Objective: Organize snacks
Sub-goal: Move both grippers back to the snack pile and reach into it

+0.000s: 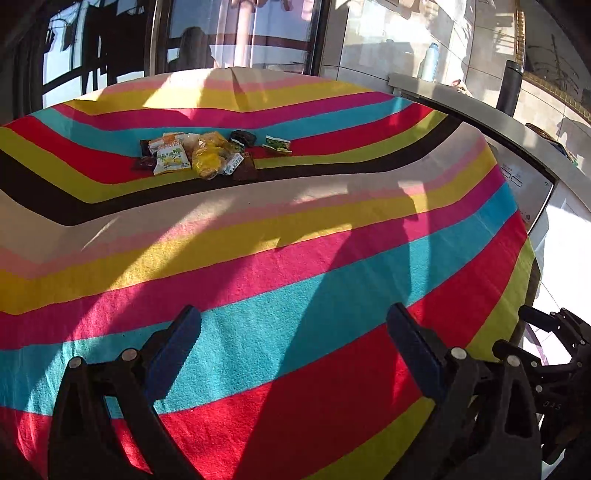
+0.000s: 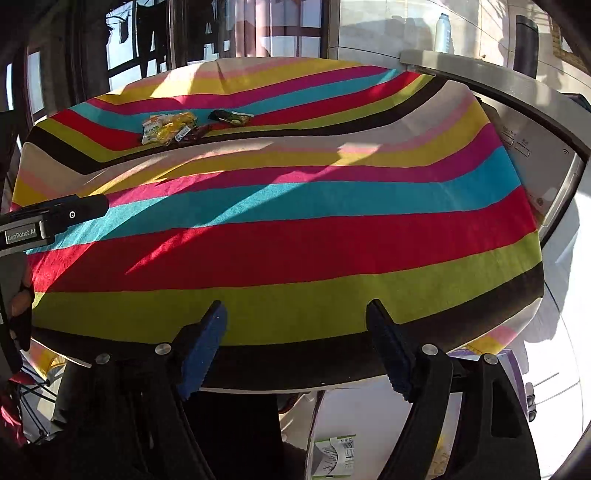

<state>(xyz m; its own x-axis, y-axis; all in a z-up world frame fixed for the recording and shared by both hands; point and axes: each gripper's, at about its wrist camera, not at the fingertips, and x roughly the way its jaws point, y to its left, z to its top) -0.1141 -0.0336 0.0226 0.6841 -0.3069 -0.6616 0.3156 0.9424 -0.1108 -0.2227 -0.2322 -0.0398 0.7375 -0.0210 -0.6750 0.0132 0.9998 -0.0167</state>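
Note:
Several snack packets lie in a loose pile point(image 1: 199, 157) on the far part of a round table under a striped cloth point(image 1: 295, 258). A white-and-yellow packet point(image 1: 170, 159), a yellow bag point(image 1: 211, 157) and dark wrappers are among them. A green packet point(image 1: 277, 144) lies apart to their right. My left gripper point(image 1: 295, 325) hovers over the near stripes, open and empty. The right wrist view shows the pile point(image 2: 170, 127) far off, with a dark-and-green packet point(image 2: 231, 116) beside it. My right gripper point(image 2: 295, 310) stands open and empty at the table's near edge point(image 2: 295, 365).
A white appliance point(image 1: 532, 184) under a grey counter point(image 1: 461, 99) hugs the table's right side; a bottle point(image 1: 430, 62) and a dark flask point(image 1: 511, 85) stand on it. Glass doors point(image 1: 240, 33) lie behind. The left gripper's body point(image 2: 37, 225) juts in at left.

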